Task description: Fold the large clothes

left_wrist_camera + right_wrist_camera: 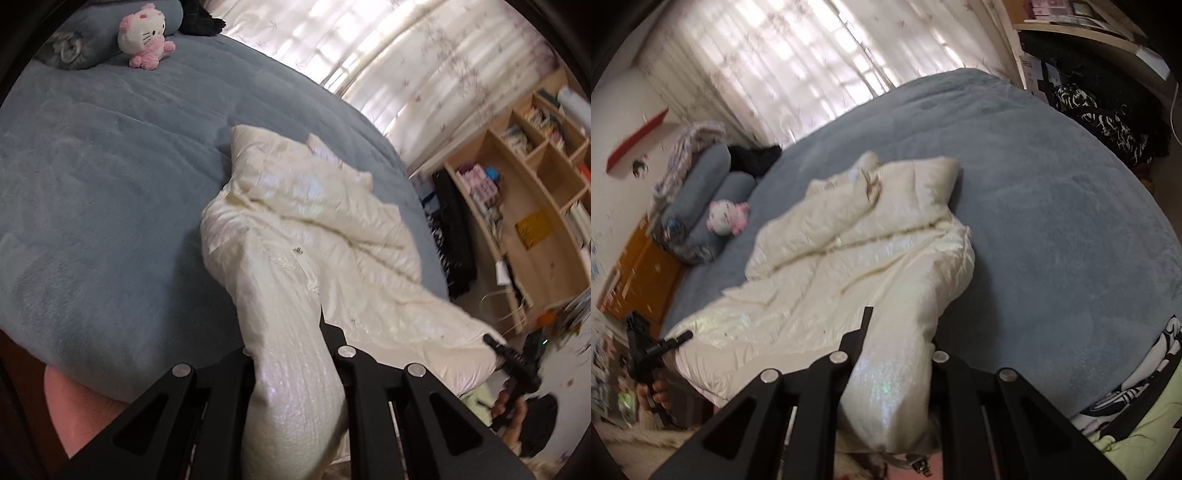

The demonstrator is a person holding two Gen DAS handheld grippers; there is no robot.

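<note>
Cream puffy jacket (314, 229) lies rumpled on the blue bed (92, 203), hem end hanging off the near edge, far end (collar or hood, can't tell) bunched toward the window. Left gripper (291, 347) is clamped on a thick roll of fabric at the near hem; right gripper (897, 343) likewise pinches the hem corner on its side, jaws closed onto cloth. Both hold near-edge corners w/ the body loose between them.

Progress, my read: early. No clean fold yet, sleeves not squared, surface wrinkled. Left to do: spread flat, fold sleeves in, then halve.

Around: plush cat (144, 33) by rolled pillows far left, curtains (406, 55) behind, bookshelf (535, 184) right.
</note>
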